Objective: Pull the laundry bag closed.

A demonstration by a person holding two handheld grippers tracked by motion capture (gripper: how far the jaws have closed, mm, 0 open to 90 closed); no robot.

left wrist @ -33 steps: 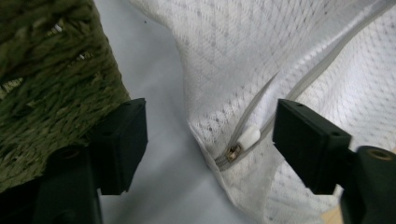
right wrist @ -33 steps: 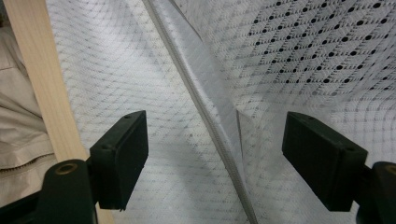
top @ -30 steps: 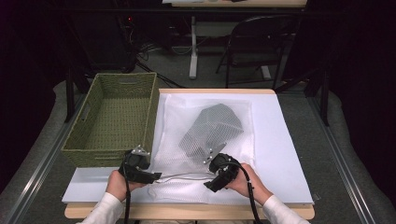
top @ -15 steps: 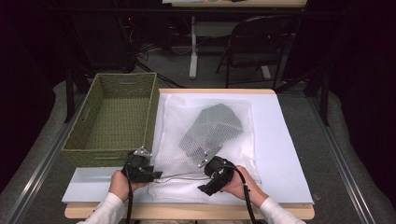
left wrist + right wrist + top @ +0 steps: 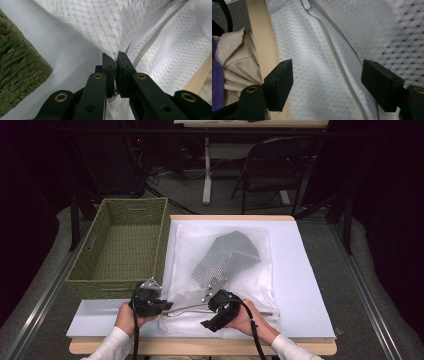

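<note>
Left gripper (image 5: 115, 60): jaws have just been closing and now stand together, pinching a fold of the white mesh laundry bag (image 5: 220, 270) at its near left corner; the mesh rises taut from between the pads in the left gripper view.

Right gripper (image 5: 327, 82): jaws well apart, nothing pressed between them; they have eased slightly inward, but the gap is wide. They straddle the bag's zipper seam (image 5: 342, 67), which runs up between the two pads.

What has changed: a second ago the left jaws stood open beside the bag's edge; now they are clamped on it. The right hand (image 5: 245, 317) has slid leftward along the near edge, closer to the left one.

Meaning for the work: the bag looks anchored on one side, so the right gripper is probably hunting the zipper pull to open it. What may be the pull (image 5: 305, 3) lies ahead of the right jaws, blurred at the top of that view.

Beyond the jaws: a grey patterned garment (image 5: 227, 255) lies inside the bag, farther from both grippers.

Left of the left gripper: the green woven basket (image 5: 117, 250), just beside the bag.

Under everything: the white table top (image 5: 300, 270).
</note>
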